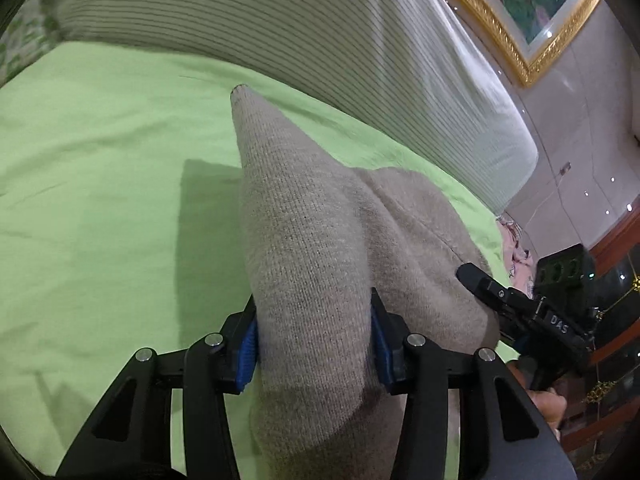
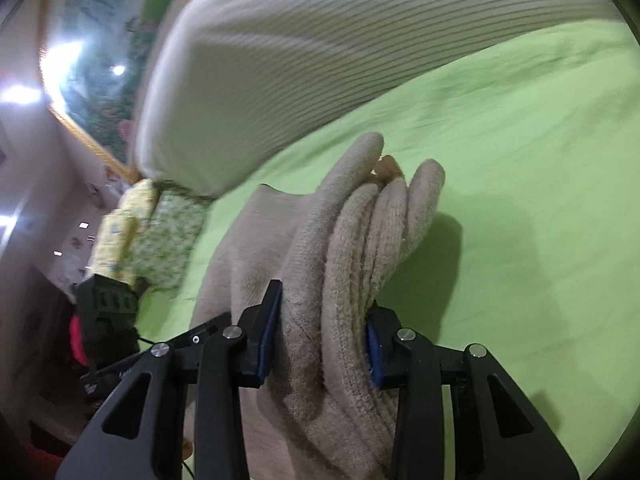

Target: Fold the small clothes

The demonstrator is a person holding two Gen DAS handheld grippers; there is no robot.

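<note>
Clamped between left gripper (image 1: 314, 344) pads: beige knit garment (image 1: 304, 240), bunched ahead over green sheet (image 1: 100, 200). Right gripper (image 2: 324, 344) pinching stacked folds likewise. Risk: thick layers slipping out, fold collapsing.

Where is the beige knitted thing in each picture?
Left wrist view: the beige knit garment fills the lower middle, clamped in the left gripper.
Right wrist view: lower middle, bunched in the right gripper.
Shared landmark: the striped pillow along the top of the green sheet.
</note>
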